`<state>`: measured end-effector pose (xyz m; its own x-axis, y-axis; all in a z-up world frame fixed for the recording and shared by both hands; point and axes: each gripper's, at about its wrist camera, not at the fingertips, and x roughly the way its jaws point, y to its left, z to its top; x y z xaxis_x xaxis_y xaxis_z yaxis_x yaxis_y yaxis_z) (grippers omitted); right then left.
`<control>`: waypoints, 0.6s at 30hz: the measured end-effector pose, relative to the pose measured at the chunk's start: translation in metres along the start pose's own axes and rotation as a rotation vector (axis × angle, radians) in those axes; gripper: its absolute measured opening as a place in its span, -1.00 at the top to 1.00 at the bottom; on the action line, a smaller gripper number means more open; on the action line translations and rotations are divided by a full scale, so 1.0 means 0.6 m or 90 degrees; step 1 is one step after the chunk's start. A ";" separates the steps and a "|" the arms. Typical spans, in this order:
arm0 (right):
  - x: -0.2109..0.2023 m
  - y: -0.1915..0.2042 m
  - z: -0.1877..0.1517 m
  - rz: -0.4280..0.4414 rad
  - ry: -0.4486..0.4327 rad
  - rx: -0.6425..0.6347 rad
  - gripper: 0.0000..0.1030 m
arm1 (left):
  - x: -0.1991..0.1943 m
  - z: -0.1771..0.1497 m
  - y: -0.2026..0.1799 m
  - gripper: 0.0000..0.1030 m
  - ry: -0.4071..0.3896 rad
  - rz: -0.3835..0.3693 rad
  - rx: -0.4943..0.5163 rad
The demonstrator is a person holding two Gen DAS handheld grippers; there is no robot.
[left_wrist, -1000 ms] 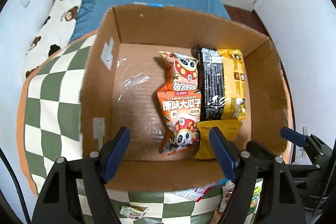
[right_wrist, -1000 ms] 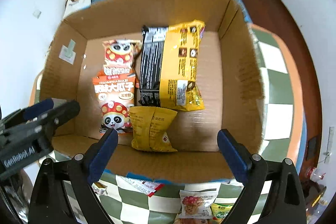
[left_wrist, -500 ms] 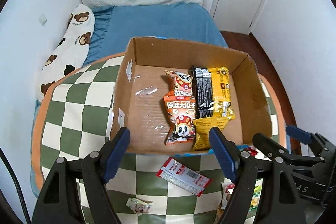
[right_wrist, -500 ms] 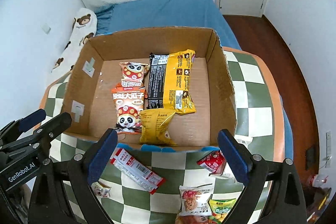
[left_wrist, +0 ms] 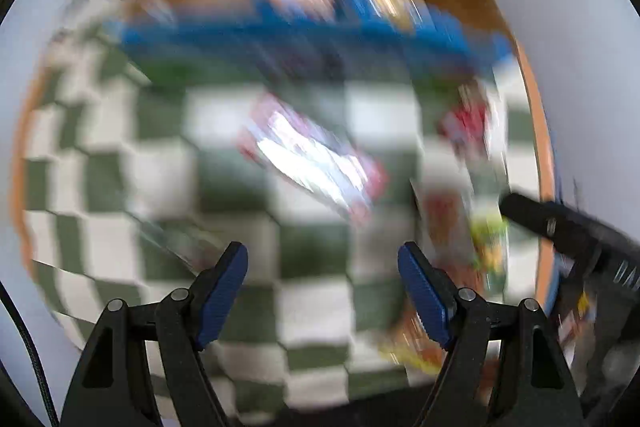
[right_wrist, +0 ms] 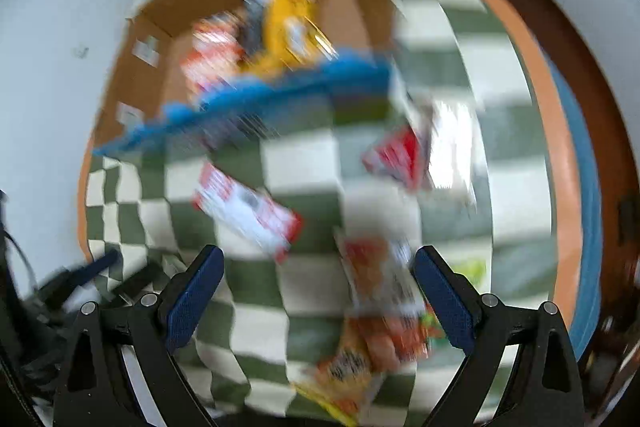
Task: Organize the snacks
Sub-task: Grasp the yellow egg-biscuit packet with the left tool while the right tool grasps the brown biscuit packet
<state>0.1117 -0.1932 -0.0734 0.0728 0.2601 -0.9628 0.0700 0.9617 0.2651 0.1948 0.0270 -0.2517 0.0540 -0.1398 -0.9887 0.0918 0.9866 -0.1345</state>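
Both views are blurred by motion. My left gripper (left_wrist: 322, 267) is open and empty above the green-and-white checked cloth (left_wrist: 316, 247); a red-and-white snack packet (left_wrist: 312, 155) lies ahead of it. My right gripper (right_wrist: 318, 269) is open too, with an orange-and-white snack bag (right_wrist: 376, 275) lying on the cloth between and below its fingers, apart from the pads. The same red-and-white packet (right_wrist: 248, 211) lies to the left. The cardboard box (right_wrist: 136, 75) with a blue front rim holds orange, black and yellow packets (right_wrist: 288, 23). It sits at the top of both views.
More loose snacks lie on the cloth: a red packet (right_wrist: 400, 155) to the right and an orange-yellow bag (right_wrist: 352, 367) near the bottom. The left view shows the right gripper's black finger (left_wrist: 560, 223) at its right edge. White walls surround the cloth.
Both grippers have pulled back from over the box towards the near part of the cloth and sunk lower. The box has slid to the top of both views, and loose snacks now fill the middle.
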 end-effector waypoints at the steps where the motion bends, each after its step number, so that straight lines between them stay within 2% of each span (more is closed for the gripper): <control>1: 0.006 -0.018 -0.014 -0.001 0.008 0.014 -0.90 | 0.030 -0.015 -0.023 -0.49 0.035 -0.006 0.025; 4: 0.020 -0.087 -0.052 -0.006 0.027 0.065 -0.86 | 0.095 -0.044 -0.081 -0.48 0.116 -0.038 0.081; 7: 0.027 -0.144 -0.080 -0.001 0.035 0.110 -0.61 | 0.151 -0.062 -0.134 -0.49 0.188 -0.065 0.124; 9: 0.028 -0.173 -0.095 -0.002 0.038 0.132 -0.60 | 0.189 -0.071 -0.164 -0.49 0.234 -0.088 0.140; 11: 0.028 -0.199 -0.108 -0.002 0.041 0.152 -0.60 | 0.220 -0.078 -0.187 -0.48 0.266 -0.086 0.150; 13: 0.030 -0.220 -0.119 0.009 0.044 0.175 -0.60 | 0.248 -0.084 -0.210 -0.48 0.285 -0.086 0.166; 14: 0.032 -0.227 -0.123 0.014 0.043 0.182 -0.60 | 0.259 -0.085 -0.220 -0.47 0.281 -0.069 0.174; 15: 0.033 -0.231 -0.127 0.017 0.046 0.185 -0.60 | 0.265 -0.086 -0.225 -0.36 0.273 -0.060 0.181; 16: 0.033 -0.233 -0.130 0.019 0.046 0.186 -0.60 | 0.268 -0.088 -0.227 -0.12 0.257 -0.041 0.189; 18: 0.037 -0.225 -0.133 0.021 0.052 0.167 -0.60 | 0.265 -0.089 -0.221 -0.05 0.242 -0.044 0.186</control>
<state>0.0246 -0.3100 -0.1348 0.0002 0.3074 -0.9516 0.3245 0.9001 0.2908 0.1380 -0.1218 -0.3944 -0.3242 -0.1101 -0.9396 0.3604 0.9039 -0.2303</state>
